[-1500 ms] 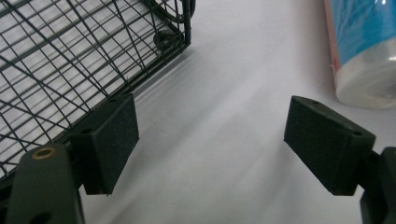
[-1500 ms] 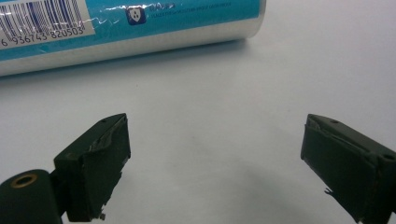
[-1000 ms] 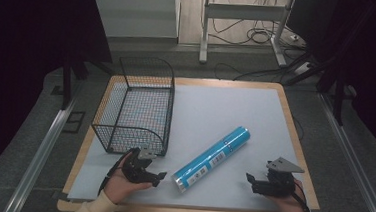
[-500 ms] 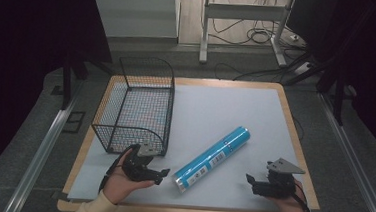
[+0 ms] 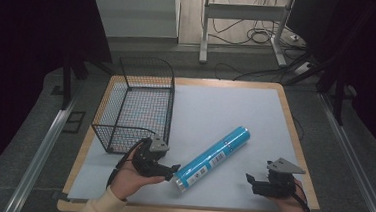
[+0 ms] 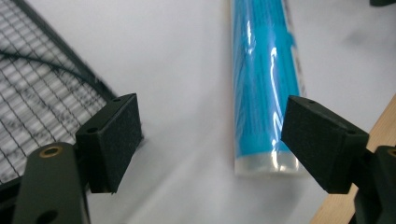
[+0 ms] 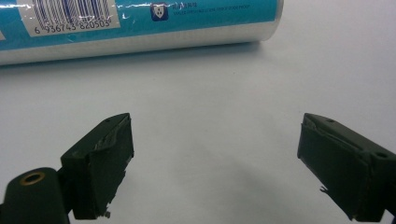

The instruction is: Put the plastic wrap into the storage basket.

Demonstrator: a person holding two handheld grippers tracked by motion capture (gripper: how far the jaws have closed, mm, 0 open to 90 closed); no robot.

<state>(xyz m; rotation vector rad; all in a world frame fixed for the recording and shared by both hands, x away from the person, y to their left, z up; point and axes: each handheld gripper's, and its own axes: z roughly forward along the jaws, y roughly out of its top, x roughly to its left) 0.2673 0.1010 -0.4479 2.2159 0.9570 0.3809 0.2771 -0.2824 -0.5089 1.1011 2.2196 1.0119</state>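
Blue tube [image 5: 213, 159] lying diagonally on the white-topped table [image 5: 236, 109], near end toward the front edge, just beside the left hand-held gripper [image 5: 171, 171]. Left hand-held gripper's jaws about half open after a slight widening, empty, tube's clear end cap between them farther off in the left gripper view. Right hand-held gripper [image 5: 249, 179] apart from the tube, jaws wide, holding nothing. Wire basket [image 5: 135, 107] at the table's left.

a wire basket [image 5: 136, 107] sits on the white mat [image 5: 216, 108].
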